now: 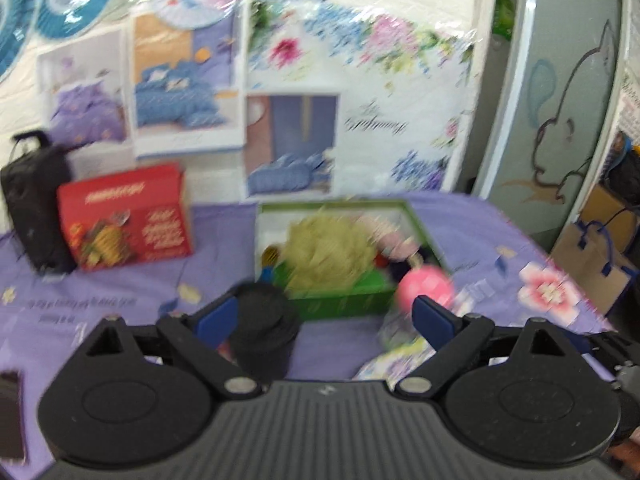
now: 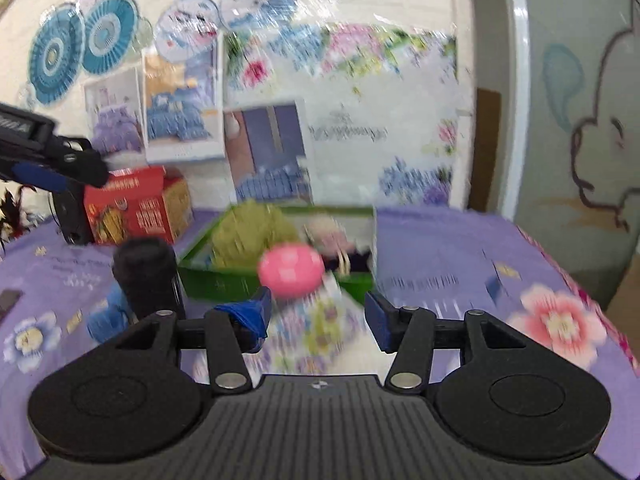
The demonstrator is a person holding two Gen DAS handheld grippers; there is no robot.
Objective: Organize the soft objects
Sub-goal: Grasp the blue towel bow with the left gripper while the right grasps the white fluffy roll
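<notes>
A green box (image 1: 344,306) with a white inside stands on the purple cloth and holds a fluffy yellow-green soft toy (image 1: 328,252) and a pale pink soft thing (image 1: 394,236). A pink ball (image 1: 426,286) is blurred at the box's near right corner, just beyond my right-hand pad. My left gripper (image 1: 326,316) is open and holds nothing. In the right wrist view the pink ball (image 2: 290,268) shows in front of the green box (image 2: 224,282), just beyond my open right gripper (image 2: 318,316). A floral fabric piece (image 2: 316,332) lies between and below its fingers. A blue soft thing (image 2: 106,316) lies at the left.
A black cup (image 1: 264,328) stands just left of the box. A red carton (image 1: 124,216) and a black speaker (image 1: 34,204) are at the back left, and a phone (image 1: 10,416) lies at the near left. Bedding packages lean on the wall behind. The table edge runs along the right.
</notes>
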